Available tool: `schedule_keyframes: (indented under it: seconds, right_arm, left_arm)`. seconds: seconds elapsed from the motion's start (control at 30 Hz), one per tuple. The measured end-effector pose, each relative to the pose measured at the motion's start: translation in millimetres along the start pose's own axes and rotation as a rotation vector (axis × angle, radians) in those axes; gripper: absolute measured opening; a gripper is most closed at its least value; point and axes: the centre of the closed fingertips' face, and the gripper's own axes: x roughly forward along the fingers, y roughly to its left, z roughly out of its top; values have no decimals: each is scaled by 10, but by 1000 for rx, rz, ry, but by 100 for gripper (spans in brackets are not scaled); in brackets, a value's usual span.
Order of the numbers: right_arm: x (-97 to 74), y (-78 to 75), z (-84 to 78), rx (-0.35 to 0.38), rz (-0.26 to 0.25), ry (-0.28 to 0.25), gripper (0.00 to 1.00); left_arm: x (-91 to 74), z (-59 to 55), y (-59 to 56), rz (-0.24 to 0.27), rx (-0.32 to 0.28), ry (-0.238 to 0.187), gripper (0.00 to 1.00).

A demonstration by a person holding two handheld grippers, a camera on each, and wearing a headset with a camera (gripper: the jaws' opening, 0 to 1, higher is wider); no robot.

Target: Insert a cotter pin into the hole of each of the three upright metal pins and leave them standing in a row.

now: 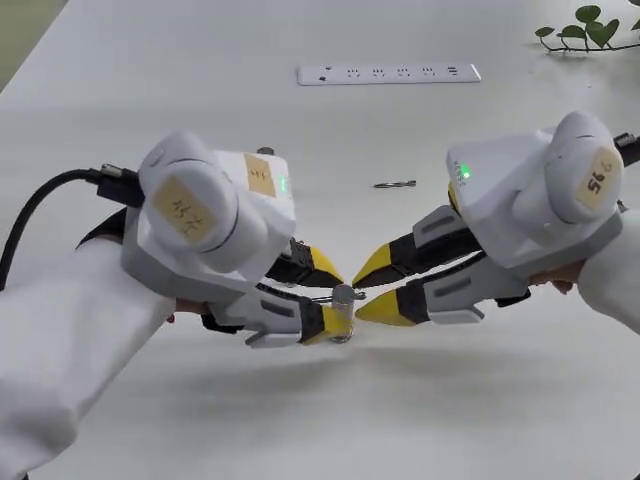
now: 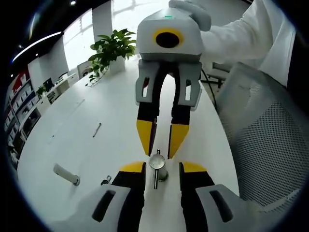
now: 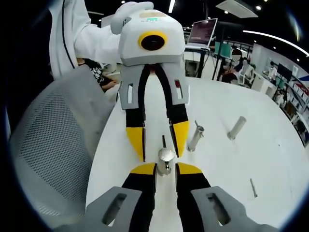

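The pin (image 1: 343, 312) stands upright near the desk (image 1: 300, 420) edge that runs along the chair (image 3: 53, 145), between two grippers that face each other tip to tip. A cotter pin (image 1: 322, 297) lies level through its head, its longer end pointing at the left gripper (image 1: 328, 294). That gripper's jaws are spread wide, one on each side of the cotter pin, the lower tip right against the pin's side in the head view. The right gripper (image 1: 372, 290) has its jaws parted less, gripping nothing, tips just beside the pin; whether they touch it cannot be told. Farther in from that edge a second pin (image 3: 195, 137) stands upright, and a third pin (image 3: 236, 127) lies on its side. A loose cotter pin (image 1: 395, 184) lies mid-desk, well apart from the grippers. Near the far edge lies a power strip (image 1: 388, 73), with a plant (image 1: 590, 30) at the far right corner.
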Motion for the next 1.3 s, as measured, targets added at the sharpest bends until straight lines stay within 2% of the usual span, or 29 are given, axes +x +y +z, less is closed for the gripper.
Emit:
schedule_keyframes:
  seconds: [0.07, 0.2, 0.27, 0.3, 0.37, 0.4, 0.5, 0.6, 0.7, 0.77, 0.87, 0.9, 0.97, 1.0, 1.07, 1.1, 1.3]
  right_arm:
    - [-15, 9, 16, 9, -1, -10, 11]
    - [-22, 36, 56, 47, 5, -38, 16]
    - [-15, 39, 67, 60, 7, -45, 18]
    - [-11, 39, 71, 62, 8, -47, 18]
    - [5, 44, 78, 68, 12, -48, 18]
    - [17, 49, 83, 71, 15, -50, 18]
    - [61, 55, 103, 83, 19, -56, 19]
    - [101, 57, 110, 91, 21, -58, 20]
    - [134, 45, 85, 100, 23, -57, 20]
    - [146, 38, 80, 108, 19, -58, 19]
    - [159, 28, 74, 125, 13, -65, 19]
    - [167, 16, 56, 135, 11, -66, 19]
    - [173, 15, 43, 141, 12, -66, 17]
    - [177, 14, 37, 142, 12, -66, 16]
    - [183, 10, 32, 145, 10, -67, 14]
    - [188, 4, 31, 145, 11, -69, 14]
    - [210, -4, 56, 163, 18, -84, 11]
  left_arm:
    - [-13, -11, -25, 3, -35, -18, 32]
    - [-68, -10, -79, 30, -122, -97, 49]
    - [-100, -12, -124, 35, -167, -142, 58]
    - [-119, 19, -173, 22, -199, -190, 64]
    - [-156, 39, -264, -9, -270, -244, 70]
    - [-173, 40, -274, -5, -282, -261, 74]
    - [-219, -7, -314, 4, -294, -268, 85]
    - [-260, -5, -312, 17, -335, -300, 97]
    - [-304, 22, -364, -1, -360, -337, 99]
    - [-314, 9, -362, 16, -372, -343, 99]
    - [-315, -38, -390, 16, -384, -332, 99]
    - [-316, -57, -384, 28, -389, -326, 99]
    - [-316, -115, -315, 89, -390, -305, 99]
    - [-313, -130, -306, 98, -393, -300, 99]
    - [-315, -127, -334, 76, -433, -320, 99]
    - [-325, -104, -328, 81, -448, -342, 99]
    - [-377, -110, -312, 120, -471, -353, 95]
